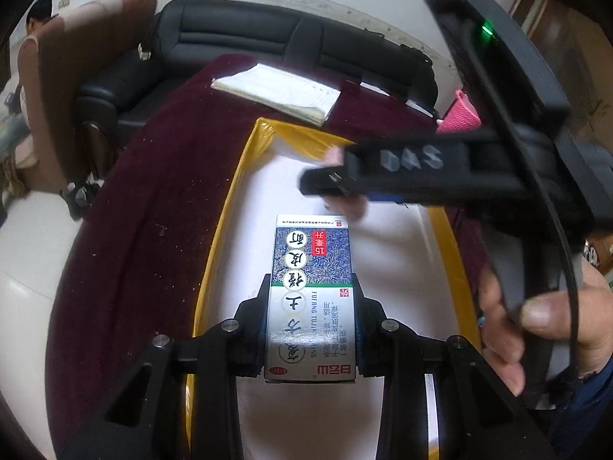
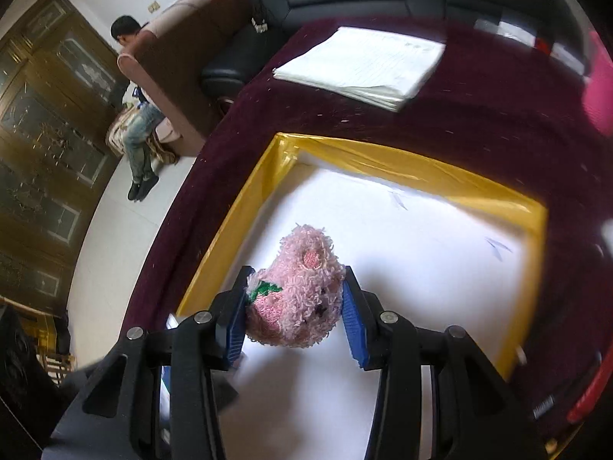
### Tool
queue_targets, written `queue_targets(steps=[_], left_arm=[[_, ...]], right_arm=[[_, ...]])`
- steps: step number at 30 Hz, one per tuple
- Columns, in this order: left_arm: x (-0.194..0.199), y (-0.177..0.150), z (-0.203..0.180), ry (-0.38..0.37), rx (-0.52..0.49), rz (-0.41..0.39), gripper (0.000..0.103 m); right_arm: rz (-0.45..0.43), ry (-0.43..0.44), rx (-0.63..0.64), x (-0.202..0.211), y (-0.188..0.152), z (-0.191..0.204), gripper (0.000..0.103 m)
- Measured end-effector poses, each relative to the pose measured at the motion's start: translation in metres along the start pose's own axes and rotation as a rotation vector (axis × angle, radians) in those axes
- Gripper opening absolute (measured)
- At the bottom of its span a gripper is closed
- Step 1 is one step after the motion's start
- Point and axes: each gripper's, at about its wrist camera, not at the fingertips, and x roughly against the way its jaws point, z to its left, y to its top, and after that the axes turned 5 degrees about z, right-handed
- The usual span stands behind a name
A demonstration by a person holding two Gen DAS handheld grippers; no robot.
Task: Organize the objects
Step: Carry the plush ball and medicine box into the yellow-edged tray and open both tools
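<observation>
A medicine box (image 1: pixel 312 299), printed with blue foliage, white circles of Chinese characters and a red label, is clamped lengthwise between the two black fingers of the left gripper (image 1: pixel 311 318). The box is held above the white floor of a yellow-rimmed tray (image 1: pixel 226 207), its free end pointing toward 12 o'clock in the left wrist view.

In the right wrist view, a fluffy pink plush toy (image 2: pixel 299 295) with a green stitched leaf at its 9 o'clock side is squeezed between the blue-padded fingers of the right gripper (image 2: pixel 297 306). The jaws are closed on its two sides, and it is held over the same tray (image 2: pixel 245 230), near the tray's left wall. Whether it touches the tray floor cannot be told.

From the left wrist view, the right gripper (image 1: pixel 329 182) is seen blurred at about 2 o'clock, with the person's hand (image 1: pixel 536 318) wrapped around its handle at 4 o'clock.

The tray rests on a dark maroon cloth (image 2: pixel 479 115). A stack of white papers (image 2: pixel 367 65) lies on that cloth beyond the tray, at 12 o'clock. A black leather sofa (image 1: pixel 245 34) stands behind the table. A seated person (image 2: pixel 134 88) is visible at 10 o'clock in the right wrist view.
</observation>
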Motion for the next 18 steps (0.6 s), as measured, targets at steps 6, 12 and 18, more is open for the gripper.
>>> queue_targets(steps=[6, 12, 18], left_arm=[[-0.014, 0.0, 0.016, -0.015, 0.047, 0.031, 0.029], [-0.017, 0.0, 0.012, 0.016, 0.044, 0.012, 0.029], [-0.015, -0.002, 0.01, 0.007, 0.032, 0.001, 0.031]], right_arm=[[0.027, -0.038, 0.015, -0.026, 0.025, 0.005, 0.041], [0.05, -0.079, -0.008, -0.043, 0.032, -0.004, 0.042], [0.034, -0.057, -0.008, -0.041, 0.033, -0.006, 0.051]])
